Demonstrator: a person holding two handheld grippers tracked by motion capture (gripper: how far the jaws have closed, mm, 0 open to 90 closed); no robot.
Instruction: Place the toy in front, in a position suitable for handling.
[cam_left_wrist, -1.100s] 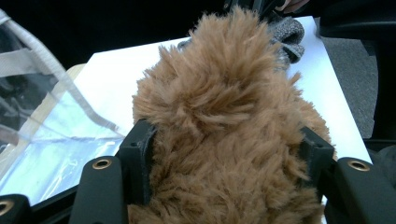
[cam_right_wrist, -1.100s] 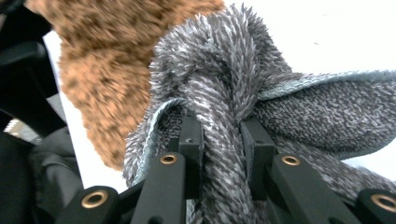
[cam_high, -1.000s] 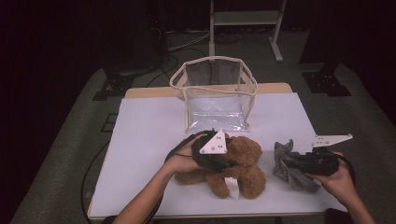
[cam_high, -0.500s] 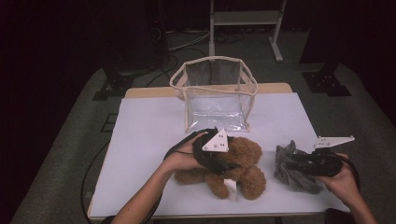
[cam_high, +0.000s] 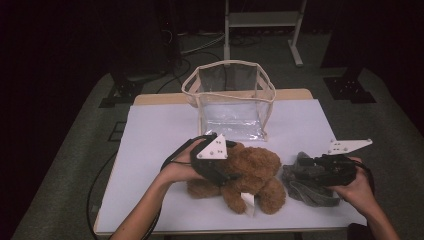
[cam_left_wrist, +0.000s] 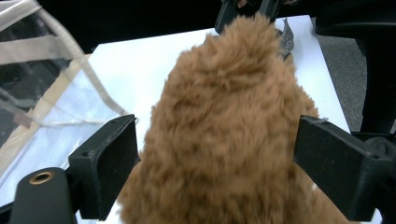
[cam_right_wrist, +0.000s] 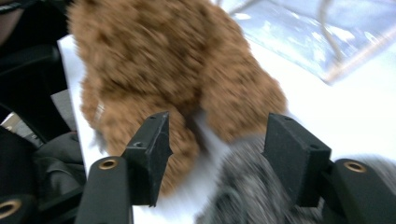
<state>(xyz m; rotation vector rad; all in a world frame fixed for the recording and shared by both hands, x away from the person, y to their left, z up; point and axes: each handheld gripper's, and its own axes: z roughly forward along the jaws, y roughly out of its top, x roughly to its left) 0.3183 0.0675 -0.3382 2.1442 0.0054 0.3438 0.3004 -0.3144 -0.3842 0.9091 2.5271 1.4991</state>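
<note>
A brown teddy bear (cam_high: 255, 170) lies on the white table (cam_high: 155, 140) near the front. My left gripper (cam_high: 232, 172) reaches over it from the left. In the left gripper view the bear (cam_left_wrist: 229, 130) sits between the jaws of my left gripper (cam_left_wrist: 217, 158), which have just been opening and do not squeeze it. A grey cloth (cam_high: 305, 187) lies to the right of the bear. My right gripper (cam_high: 306, 170) hovers just over it, pointing left. Its jaws have just been opening too. In the right gripper view my right gripper (cam_right_wrist: 217, 140) stands open, with the grey cloth (cam_right_wrist: 252, 186) below and the bear (cam_right_wrist: 154, 60) beyond.
A clear plastic bag with cream trim (cam_high: 230, 100) stands open at the back middle of the table, just behind the bear. It also shows as the clear bag (cam_left_wrist: 42, 79) at the left of the left gripper view. Dark floor and a stand's legs (cam_high: 262, 30) lie behind the table.
The left gripper has slid a little to the left along the bear. The right gripper has lifted slightly off the grey cloth. Bear and cloth lie where they were.
</note>
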